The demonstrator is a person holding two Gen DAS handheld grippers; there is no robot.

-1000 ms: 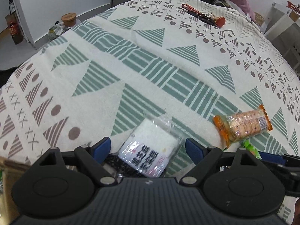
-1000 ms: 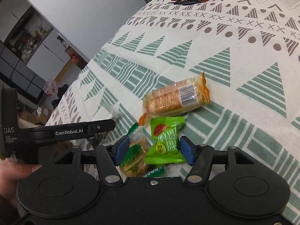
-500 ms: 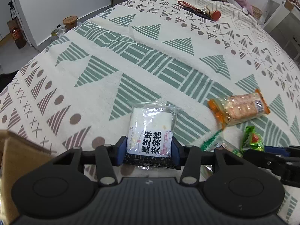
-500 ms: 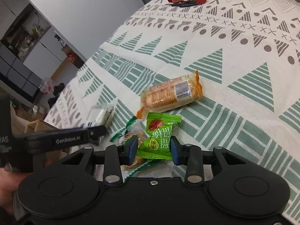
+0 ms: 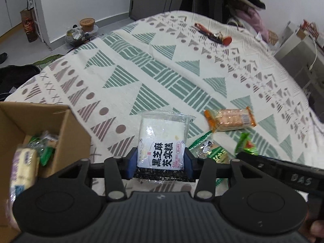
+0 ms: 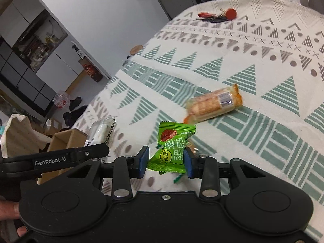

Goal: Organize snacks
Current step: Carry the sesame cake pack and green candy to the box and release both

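Cardboard box is already holding some snacks. Left gripper is squeezing a white cake, right gripper a green candy; crackers are waiting on the bed.

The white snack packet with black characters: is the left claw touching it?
Touching. In the left wrist view, both blue pads of the left claw press the sides of the white snack packet, which is held above the tablecloth.

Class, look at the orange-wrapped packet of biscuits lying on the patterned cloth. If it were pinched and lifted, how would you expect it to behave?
The orange biscuit packet would probably stay fairly stiff, since a row of biscuits fills it. Its glossy film looks slippery, so a light pinch might slide. The biscuits seem fragile, and a hard squeeze could crack them.
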